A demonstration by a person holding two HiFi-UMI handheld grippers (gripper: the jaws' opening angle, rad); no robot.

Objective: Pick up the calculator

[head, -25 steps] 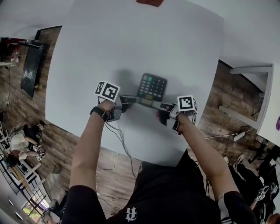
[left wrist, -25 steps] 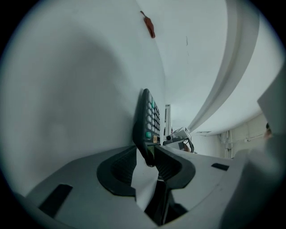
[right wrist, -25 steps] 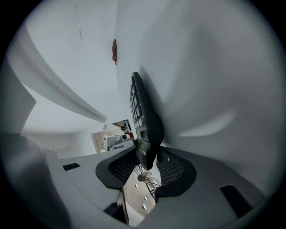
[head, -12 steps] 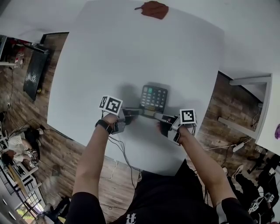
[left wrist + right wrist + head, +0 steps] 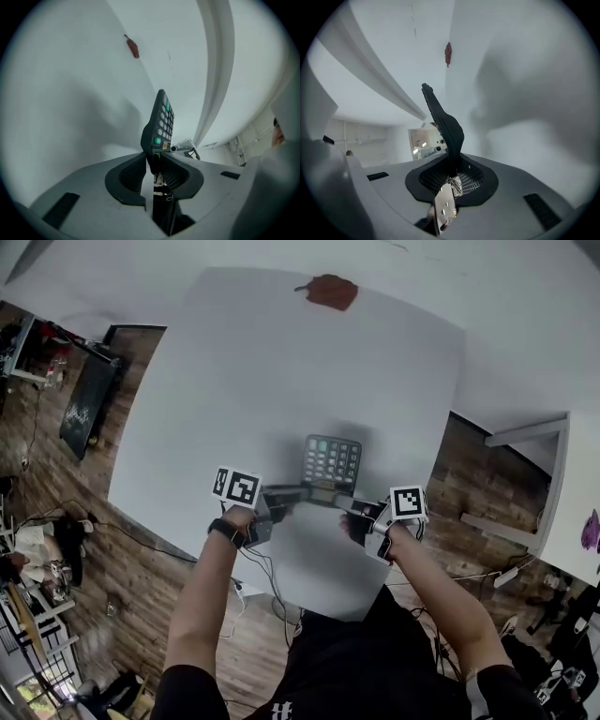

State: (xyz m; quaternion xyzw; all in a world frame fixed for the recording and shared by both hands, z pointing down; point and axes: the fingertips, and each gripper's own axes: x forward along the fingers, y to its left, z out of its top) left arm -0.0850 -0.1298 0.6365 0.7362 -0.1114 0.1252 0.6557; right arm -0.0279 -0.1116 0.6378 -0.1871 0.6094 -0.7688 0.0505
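Note:
The dark calculator [image 5: 333,462], with grey and green keys, hangs a little above the white table [image 5: 281,362] and casts a shadow on it. My left gripper [image 5: 296,491] is shut on its near left corner, and my right gripper [image 5: 350,505] is shut on its near right corner. In the left gripper view the calculator [image 5: 161,124] stands edge-on, keys to the right, pinched between the pads of the left gripper [image 5: 156,165]. In the right gripper view its dark back [image 5: 443,122] rises from the pads of the right gripper [image 5: 452,171].
A small reddish-brown object [image 5: 331,292] lies near the table's far edge. A black flat object [image 5: 86,404] leans on the wooden floor at the left. Cables [image 5: 253,568] trail by the near table edge. White furniture [image 5: 553,493] stands at the right.
Both grippers have closed on the calculator's near corners and risen with it, so it now hangs off the table. Its shadow has spread wider beneath it.

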